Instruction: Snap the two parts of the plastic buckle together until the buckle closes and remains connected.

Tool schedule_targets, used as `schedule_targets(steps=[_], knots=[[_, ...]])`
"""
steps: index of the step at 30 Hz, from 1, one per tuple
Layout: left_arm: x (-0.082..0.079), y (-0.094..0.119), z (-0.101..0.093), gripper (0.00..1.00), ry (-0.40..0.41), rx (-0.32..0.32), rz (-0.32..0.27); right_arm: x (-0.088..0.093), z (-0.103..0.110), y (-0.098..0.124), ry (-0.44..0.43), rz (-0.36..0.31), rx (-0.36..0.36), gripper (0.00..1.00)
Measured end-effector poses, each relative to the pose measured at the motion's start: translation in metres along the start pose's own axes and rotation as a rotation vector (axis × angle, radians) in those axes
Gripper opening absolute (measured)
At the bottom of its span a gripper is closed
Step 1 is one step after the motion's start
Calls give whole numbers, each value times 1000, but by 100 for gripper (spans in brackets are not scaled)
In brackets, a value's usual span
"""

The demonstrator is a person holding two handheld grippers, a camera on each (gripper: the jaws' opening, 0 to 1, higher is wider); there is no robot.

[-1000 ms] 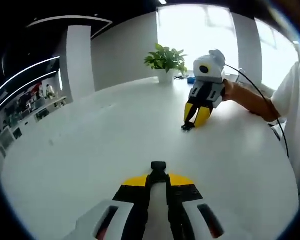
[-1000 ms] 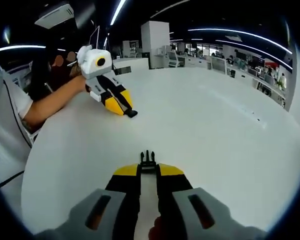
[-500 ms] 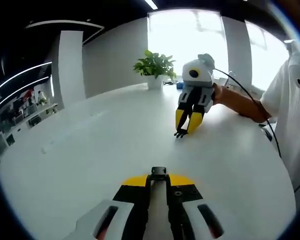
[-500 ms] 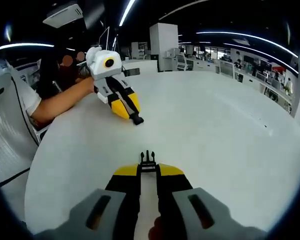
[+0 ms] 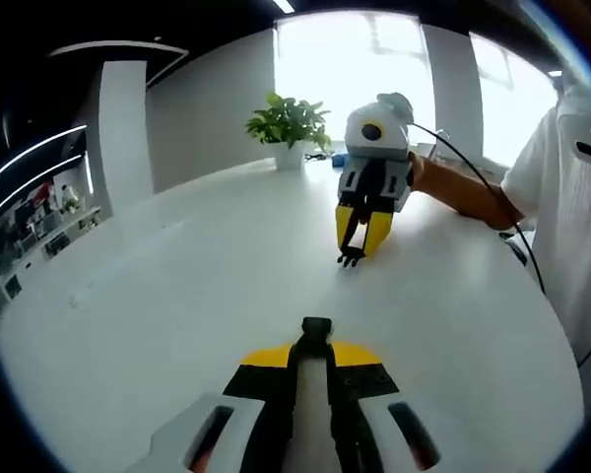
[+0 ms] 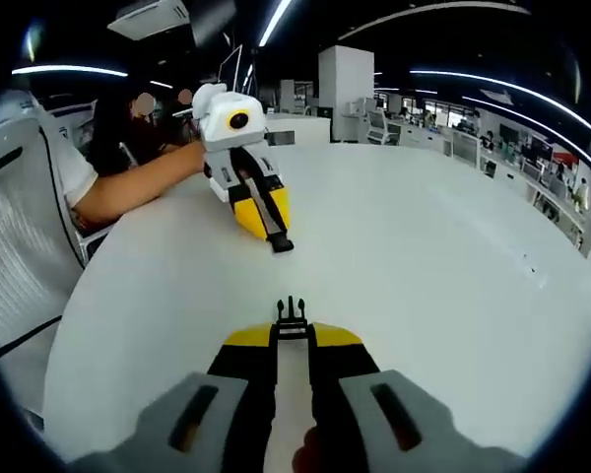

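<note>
black buckle halves [image 5: 316,329] [image 6: 292,312] well apart

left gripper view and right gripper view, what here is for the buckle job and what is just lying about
For the job:
left gripper, jaws shut on socket half
right gripper, jaws shut on pronged half
white table

Lying about:
potted plant
cable

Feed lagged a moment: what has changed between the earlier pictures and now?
The two tongs have swung to face each other, closing the gap a little. The left tongs still grip the socket half, the right tongs the pronged half. Halves remain apart above the white table.
</note>
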State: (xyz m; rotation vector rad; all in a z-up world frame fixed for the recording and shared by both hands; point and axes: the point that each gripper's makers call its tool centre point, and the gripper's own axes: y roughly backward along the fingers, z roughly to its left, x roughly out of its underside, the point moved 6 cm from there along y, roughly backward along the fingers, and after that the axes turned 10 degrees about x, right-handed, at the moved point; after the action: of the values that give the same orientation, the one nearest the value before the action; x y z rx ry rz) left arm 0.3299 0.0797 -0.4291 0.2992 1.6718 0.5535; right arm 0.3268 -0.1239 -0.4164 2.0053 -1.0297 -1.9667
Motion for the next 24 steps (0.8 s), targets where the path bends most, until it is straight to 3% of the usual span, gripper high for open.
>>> schedule_targets(steps=[24], knots=[[1,-1,3,15,-36,61,-48,4,1,-1,27,22,-18,12]])
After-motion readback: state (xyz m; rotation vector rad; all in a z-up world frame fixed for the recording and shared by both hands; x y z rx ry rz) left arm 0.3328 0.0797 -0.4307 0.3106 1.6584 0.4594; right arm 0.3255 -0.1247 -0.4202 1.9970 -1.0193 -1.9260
